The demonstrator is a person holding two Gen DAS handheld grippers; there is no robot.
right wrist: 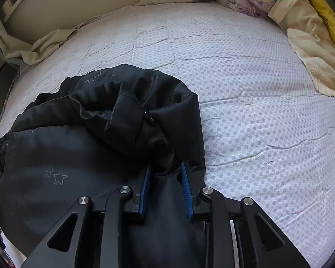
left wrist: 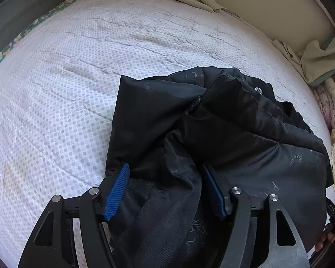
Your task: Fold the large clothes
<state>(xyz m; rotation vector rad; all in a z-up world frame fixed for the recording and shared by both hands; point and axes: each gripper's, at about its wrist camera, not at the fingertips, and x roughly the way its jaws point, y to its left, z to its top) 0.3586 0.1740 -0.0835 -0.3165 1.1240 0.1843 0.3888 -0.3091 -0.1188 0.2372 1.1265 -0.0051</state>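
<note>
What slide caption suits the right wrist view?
Right claw clamps a bunched black padded jacket on a white quilted mattress.

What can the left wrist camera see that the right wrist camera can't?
Only the left wrist view shows the green floral mattress edge and a round metal snap on the jacket. Only the right wrist view shows a yellow pillow, a printed star and the right gripper pinching jacket fabric. Both show the black padded jacket, the white mattress and the crumpled beige sheet.
</note>
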